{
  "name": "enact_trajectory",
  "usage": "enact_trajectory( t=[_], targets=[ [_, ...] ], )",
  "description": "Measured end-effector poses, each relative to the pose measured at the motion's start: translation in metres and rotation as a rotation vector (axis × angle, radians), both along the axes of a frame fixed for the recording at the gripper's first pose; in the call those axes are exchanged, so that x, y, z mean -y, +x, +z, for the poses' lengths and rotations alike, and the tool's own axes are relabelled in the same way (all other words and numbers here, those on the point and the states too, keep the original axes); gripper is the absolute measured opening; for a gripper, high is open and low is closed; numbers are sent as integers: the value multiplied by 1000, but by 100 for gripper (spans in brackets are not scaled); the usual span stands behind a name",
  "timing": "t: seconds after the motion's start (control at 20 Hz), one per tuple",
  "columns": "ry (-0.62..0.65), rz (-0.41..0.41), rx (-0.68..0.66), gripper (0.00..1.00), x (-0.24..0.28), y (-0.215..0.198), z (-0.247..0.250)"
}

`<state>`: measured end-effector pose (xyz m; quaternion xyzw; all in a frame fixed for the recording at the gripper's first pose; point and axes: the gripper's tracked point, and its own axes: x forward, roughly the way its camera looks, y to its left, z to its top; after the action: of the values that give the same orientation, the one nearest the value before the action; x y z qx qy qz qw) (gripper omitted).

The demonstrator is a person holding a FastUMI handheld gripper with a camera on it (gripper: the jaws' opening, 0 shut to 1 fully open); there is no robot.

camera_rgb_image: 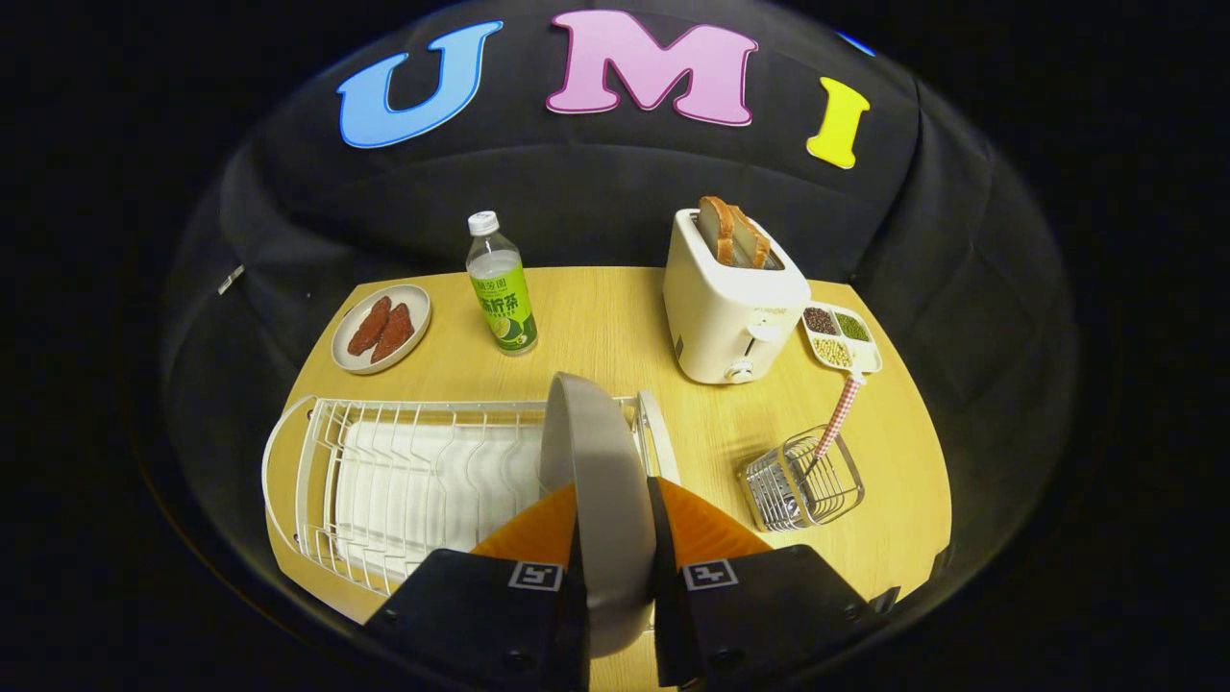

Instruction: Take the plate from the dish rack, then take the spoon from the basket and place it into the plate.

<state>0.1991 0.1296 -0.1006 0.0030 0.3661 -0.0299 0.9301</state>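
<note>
Gripping the plate (601, 481) edge-on, your gripper (615, 524) has both fingers pressed on its faces — it stands upright over the rack's (423, 481) right end. Your spoon (838, 415) sits handle-up in the basket (802, 481), right of the fingers — before the toaster (732, 303).

A mock kitchen staged in a cloth-walled booth: a pale wooden desk (615, 317) carries a white wire dish rack (404, 481), a cream toaster (730, 308) with bread slices in it, a green-labelled plastic bottle (500, 288) and a small wire basket (802, 481) holding a spoon (838, 415).
</note>
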Motion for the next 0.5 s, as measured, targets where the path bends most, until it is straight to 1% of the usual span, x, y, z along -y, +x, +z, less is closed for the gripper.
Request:
enact_trajectory(
  t=[0.15, 0.35, 0.5],
  targets=[
    [-21, -22, 17, 30, 5, 3, 7],
    [-62, 0, 14, 30, 4, 3, 8],
    [-69, -20, 9, 30, 7, 4, 9]
  ],
)
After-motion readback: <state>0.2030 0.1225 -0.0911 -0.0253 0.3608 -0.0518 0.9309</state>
